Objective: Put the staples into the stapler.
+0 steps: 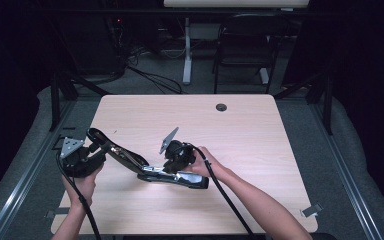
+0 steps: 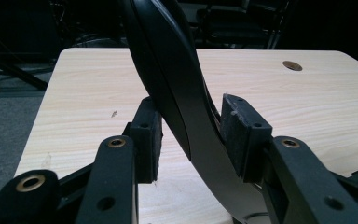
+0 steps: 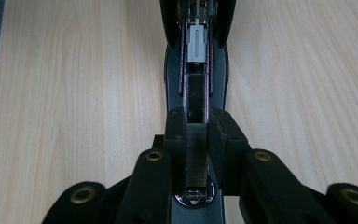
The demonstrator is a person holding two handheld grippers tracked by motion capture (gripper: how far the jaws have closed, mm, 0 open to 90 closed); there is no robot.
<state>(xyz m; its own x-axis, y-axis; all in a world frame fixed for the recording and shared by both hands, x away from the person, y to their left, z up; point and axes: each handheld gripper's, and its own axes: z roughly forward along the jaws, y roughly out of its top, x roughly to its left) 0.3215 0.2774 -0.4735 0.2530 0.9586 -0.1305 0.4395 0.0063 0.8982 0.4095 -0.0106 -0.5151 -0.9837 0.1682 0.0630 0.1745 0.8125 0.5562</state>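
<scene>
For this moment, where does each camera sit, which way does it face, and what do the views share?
High view: above the near edge, looking forward and down on the table; both forearms, left gripper, right gripper.
Left gripper view: rides that gripper, looking across the table; its pads flank the stapler's raised top arm.
Right gripper view: looks down along the stapler's open staple channel; its pads clamp the staples.
Shared: the stapler and table.

Light wooden table point(image 1: 260, 150), round cable hole point(image 1: 221, 107) near far edge, opened black stapler point(image 1: 172, 176) resting on it

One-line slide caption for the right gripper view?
Right gripper clamps a strip of staples in the opened stapler's magazine channel on the wooden table.
</scene>
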